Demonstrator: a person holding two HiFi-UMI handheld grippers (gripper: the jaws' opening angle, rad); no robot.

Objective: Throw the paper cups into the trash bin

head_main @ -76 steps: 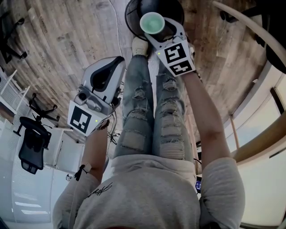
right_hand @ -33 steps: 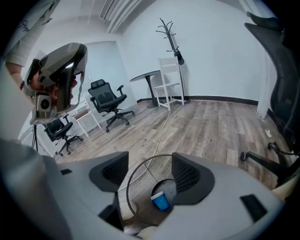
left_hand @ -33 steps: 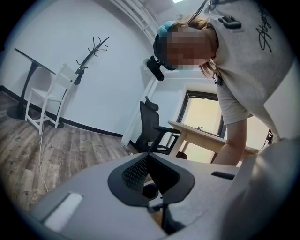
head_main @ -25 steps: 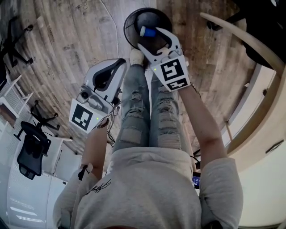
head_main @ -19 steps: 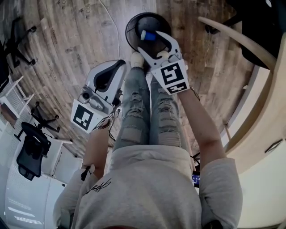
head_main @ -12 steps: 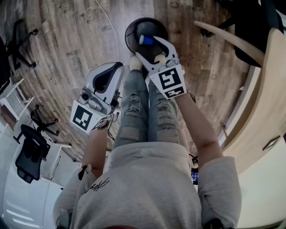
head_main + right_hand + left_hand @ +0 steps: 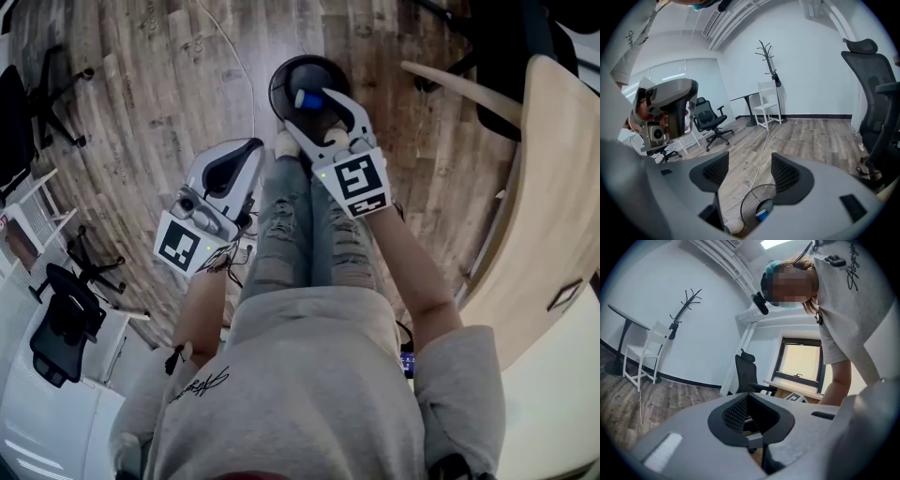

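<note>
The right gripper had spread its fingers, so the paper cup lay delivered in the trash bin; the left gripper kept its fingers pressed together, empty.

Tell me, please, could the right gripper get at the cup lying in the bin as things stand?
Probably yes: the right gripper hangs above the open bin with its fingers apart, and nothing lies between them and the cup.

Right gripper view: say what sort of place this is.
Probably an office: a black wheeled office chair, a tall black coat stand beside a white wooden chair, and grey wood-plank flooring.
</note>
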